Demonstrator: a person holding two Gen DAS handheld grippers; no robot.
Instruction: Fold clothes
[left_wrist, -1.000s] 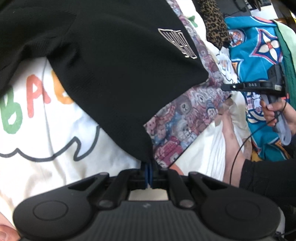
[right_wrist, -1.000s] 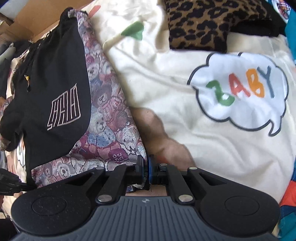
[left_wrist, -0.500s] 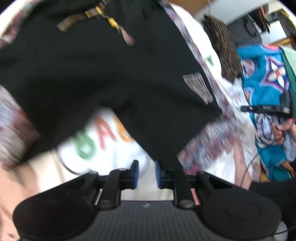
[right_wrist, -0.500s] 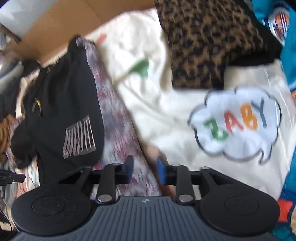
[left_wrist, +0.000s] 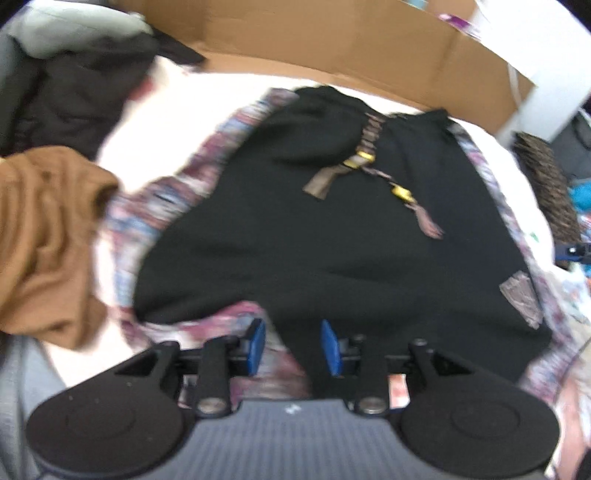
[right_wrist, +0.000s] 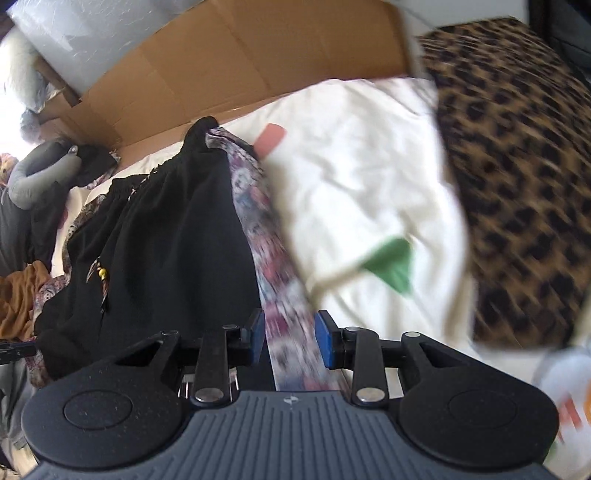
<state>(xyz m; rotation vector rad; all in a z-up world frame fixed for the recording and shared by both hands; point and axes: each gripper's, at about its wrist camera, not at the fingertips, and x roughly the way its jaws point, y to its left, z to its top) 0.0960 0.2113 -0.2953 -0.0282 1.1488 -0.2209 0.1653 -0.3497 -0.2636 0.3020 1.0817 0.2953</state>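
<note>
With both sets of jaws spread and holding nothing, the black shorts (left_wrist: 332, 236) lay flat over the patterned garment (right_wrist: 280, 295) on the bed; any next grasp wanted a hem corner.

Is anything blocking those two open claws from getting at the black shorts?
Nothing visible does. The black shorts lie spread directly ahead of the open left gripper. The open right gripper hovers over the patterned garment beneath the shorts' edge, with only bare cloth between.
</note>
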